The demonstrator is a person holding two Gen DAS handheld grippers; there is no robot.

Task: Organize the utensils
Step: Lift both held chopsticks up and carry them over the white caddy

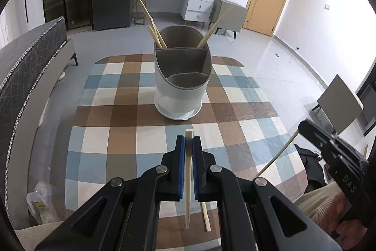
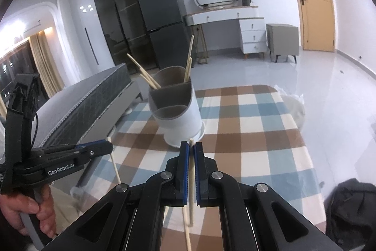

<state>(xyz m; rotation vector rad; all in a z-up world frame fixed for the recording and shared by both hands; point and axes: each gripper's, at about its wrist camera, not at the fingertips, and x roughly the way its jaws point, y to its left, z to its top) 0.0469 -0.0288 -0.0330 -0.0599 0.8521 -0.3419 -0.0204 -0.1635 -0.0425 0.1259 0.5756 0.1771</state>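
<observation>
Left gripper (image 1: 188,140): jaws closed almost fully on a pale chopstick (image 1: 188,180). Stick runs lengthwise between the blue pads; its blunt end pokes just past the fingertips, its tapered end trails back under the gripper body. Gripper is held above the checked tablecloth (image 1: 112,133), near edge, pointing at the holder.

A second loose chopstick (image 1: 205,215) lies on the cloth just right of the held one, under the gripper.

Centre: white utensil holder (image 1: 178,91) with grey-lined compartments stands upright on the cloth, well ahead of both grippers. Back compartment holds several chopsticks (image 1: 150,20) leaning left and one pair leaning right. The two front compartments show nothing inside.

Right gripper (image 2: 190,147): jaws narrowed around another chopstick (image 2: 191,180), which stands near-vertical between the pads, tip just above the fingertips. Pads look close against it; full contact on both sides cannot be confirmed. From the left wrist view this stick hangs below the right gripper at the table's right edge.
</observation>
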